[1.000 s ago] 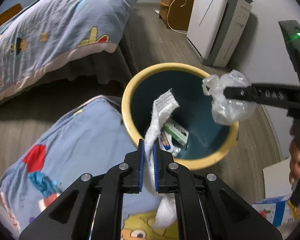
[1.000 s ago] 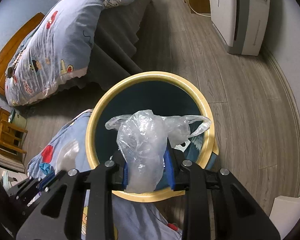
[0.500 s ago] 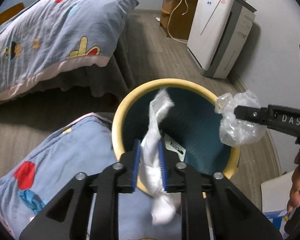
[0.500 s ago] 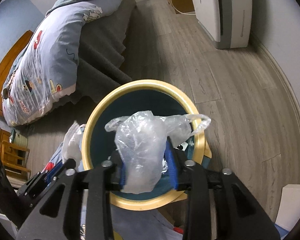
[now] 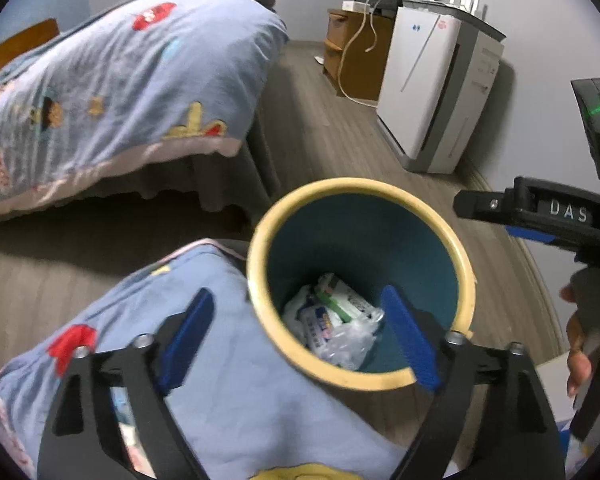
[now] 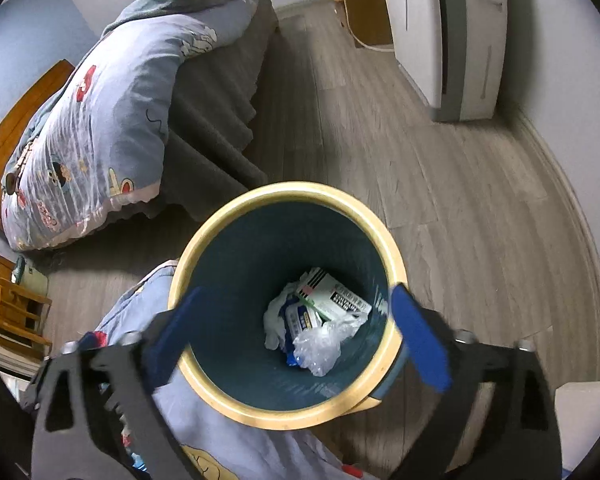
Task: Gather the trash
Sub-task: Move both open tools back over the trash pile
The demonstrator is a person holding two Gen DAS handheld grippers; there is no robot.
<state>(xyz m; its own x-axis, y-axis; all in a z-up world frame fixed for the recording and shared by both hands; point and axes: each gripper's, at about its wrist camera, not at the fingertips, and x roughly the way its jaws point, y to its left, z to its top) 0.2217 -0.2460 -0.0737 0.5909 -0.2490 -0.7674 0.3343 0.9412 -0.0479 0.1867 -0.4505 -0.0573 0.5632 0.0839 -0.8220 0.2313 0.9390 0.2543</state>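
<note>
A round bin with a yellow rim (image 5: 462, 258) (image 6: 392, 252) and a dark teal inside stands on the wood floor. Its bottom holds a white tissue (image 6: 276, 320), a white and green box (image 5: 342, 300) (image 6: 332, 300) and a crumpled clear plastic bag (image 5: 350, 340) (image 6: 320, 348). My left gripper (image 5: 296, 336) is open and empty above the bin's near left rim. My right gripper (image 6: 296, 332) is open and empty directly over the bin mouth. It also shows in the left wrist view (image 5: 496, 216) at the right.
A blue cartoon quilt (image 5: 228, 380) (image 6: 236, 440) lies against the bin's left side. A bed with the same quilt (image 5: 112, 92) (image 6: 112, 112) stands at the far left. A white air purifier (image 5: 432, 92) (image 6: 452, 32) and a wooden cabinet (image 5: 352, 52) stand by the right wall.
Both grippers have opened. The white tissue has dropped from the left one and the clear plastic bag from the right one; both now lie in the bin.
</note>
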